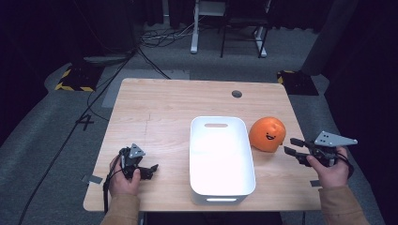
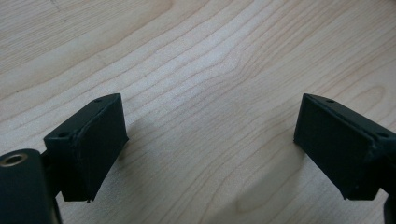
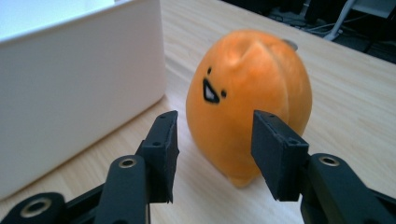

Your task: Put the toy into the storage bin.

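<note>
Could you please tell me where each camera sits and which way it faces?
High view: above the person's side, facing forward and down on the light wooden table; both hands show.
Left gripper view: on the left gripper, facing bare tabletop.
Right gripper view: on the right gripper, facing the orange plush toy with a face.
Shared by high and right: toy, white plastic bin.

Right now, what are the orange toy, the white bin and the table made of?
The toy looks like soft plush: fuzzy, matte orange fabric with a seam and a printed face. The bin seems to be smooth, hard plastic with a slight sheen and a moulded handle slot. The table shows pale wood grain with a matte finish; real wood or laminate, I can't tell.
</note>
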A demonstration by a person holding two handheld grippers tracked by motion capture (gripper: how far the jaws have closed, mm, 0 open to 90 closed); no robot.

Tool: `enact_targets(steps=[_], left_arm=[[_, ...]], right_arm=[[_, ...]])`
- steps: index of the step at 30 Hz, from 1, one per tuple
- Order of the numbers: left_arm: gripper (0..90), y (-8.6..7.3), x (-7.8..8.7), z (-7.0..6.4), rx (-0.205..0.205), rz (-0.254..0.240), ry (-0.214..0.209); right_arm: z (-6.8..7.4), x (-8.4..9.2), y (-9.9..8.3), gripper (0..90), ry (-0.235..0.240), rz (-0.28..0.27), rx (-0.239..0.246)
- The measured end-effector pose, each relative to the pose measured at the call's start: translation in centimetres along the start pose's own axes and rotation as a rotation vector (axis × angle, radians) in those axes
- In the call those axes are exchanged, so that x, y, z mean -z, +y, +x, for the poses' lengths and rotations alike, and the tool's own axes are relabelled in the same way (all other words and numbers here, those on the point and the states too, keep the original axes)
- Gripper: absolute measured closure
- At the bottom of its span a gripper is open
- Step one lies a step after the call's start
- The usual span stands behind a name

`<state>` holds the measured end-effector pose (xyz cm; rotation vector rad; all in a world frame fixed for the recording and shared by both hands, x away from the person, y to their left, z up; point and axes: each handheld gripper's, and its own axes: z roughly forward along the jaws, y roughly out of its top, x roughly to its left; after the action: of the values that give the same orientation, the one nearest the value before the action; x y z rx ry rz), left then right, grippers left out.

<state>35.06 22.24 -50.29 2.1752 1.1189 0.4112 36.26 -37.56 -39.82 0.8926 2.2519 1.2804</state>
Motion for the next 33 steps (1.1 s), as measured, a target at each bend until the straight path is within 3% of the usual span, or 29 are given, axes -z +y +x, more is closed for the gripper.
enact_targets(steps=[14,24,30,33], left_arm=[[9.7,0.0,0.0,0.0,0.000,0.001,-0.001],[9.8,0.0,0.0,0.0,-0.001,0.001,-0.001],[9.8,0.0,0.0,0.0,-0.001,0.000,-0.001],[9.8,0.0,0.0,0.0,-0.001,-0.001,0.000]], right_arm=[[-2.9,-2.3,2.7,53.6,0.058,-0.100,-0.028],[-4.2,-4.6,3.7,55.8,0.058,-0.092,-0.010],[-4.9,-6.2,3.1,54.3,0.073,-0.094,-0.050],[-5.2,-6.9,2.6,67.0,0.092,-0.087,-0.070]])
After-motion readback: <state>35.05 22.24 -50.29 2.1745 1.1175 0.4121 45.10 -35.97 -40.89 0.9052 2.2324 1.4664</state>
